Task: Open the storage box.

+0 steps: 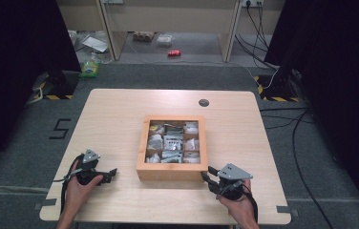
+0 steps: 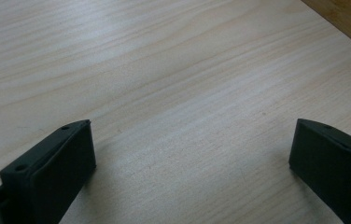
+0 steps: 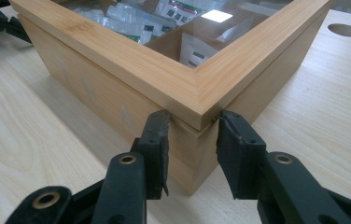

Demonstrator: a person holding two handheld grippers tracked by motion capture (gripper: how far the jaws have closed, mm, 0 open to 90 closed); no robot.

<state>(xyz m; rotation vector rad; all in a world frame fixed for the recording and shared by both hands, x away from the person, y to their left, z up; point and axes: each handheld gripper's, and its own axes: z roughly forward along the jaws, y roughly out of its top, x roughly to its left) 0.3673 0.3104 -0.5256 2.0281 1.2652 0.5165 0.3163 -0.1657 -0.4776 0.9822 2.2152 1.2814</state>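
Where the box [image 1: 172, 172] sits at the middle of the table [image 1: 120, 114], its near right corner lies between the jaws of the right gripper [image 1: 209, 179]; in the right gripper view the two pads [image 3: 157, 140] flank that corner just under the lid rim, narrowed to it, one on each wall, though firm pressure cannot be confirmed. Through the box's clear lid [image 3: 201, 28], dividers and small packets [image 1: 173, 142] are visible in its compartments. Left of the box, well apart from it, the left gripper [image 1: 110, 174] rests low over bare table with its jaws wide and nothing between them; the left gripper view shows a corner of the box at its upper right edge. Beyond the box, a round hole [image 1: 204, 102] marks the table's far side. Past the table, cables [image 1: 282, 119], a bottle [image 1: 90, 67] and a red can [image 1: 174, 53] lie on the floor.
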